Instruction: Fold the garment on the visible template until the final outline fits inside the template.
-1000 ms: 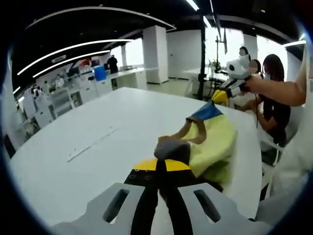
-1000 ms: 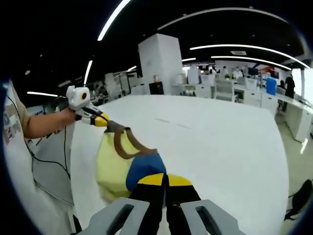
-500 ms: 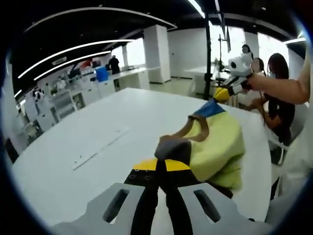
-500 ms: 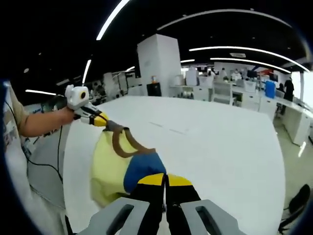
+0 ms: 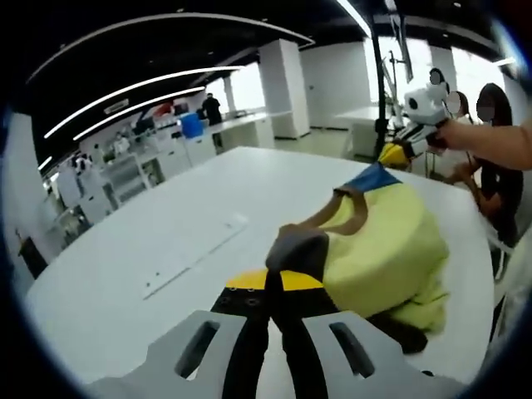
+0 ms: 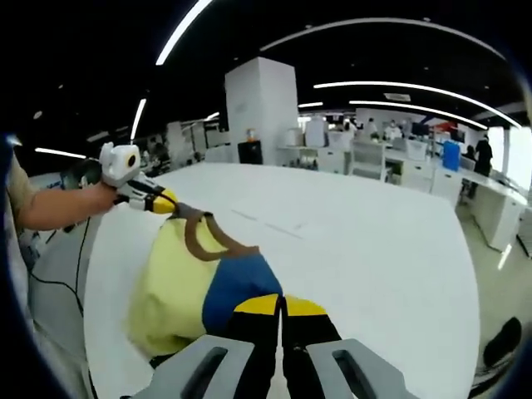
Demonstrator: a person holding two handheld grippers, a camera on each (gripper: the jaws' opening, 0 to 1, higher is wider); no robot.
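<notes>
Since a second ago the soft yellow garment with blue shoulder and brown collar [image 5: 391, 249] hangs lower over the white table [image 5: 166, 233], both my left gripper [image 5: 278, 287] and right gripper [image 6: 281, 309] clamped on its shoulders, so all folding is, I judge, not yet started.

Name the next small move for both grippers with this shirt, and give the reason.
Probably carry it forward and lower it flat near the faint outline marks on the white table. The left gripper and right gripper each pinch a shoulder of the yellow garment, jaws shut, and it hangs bunched at the table's near edge, not spread.
</notes>
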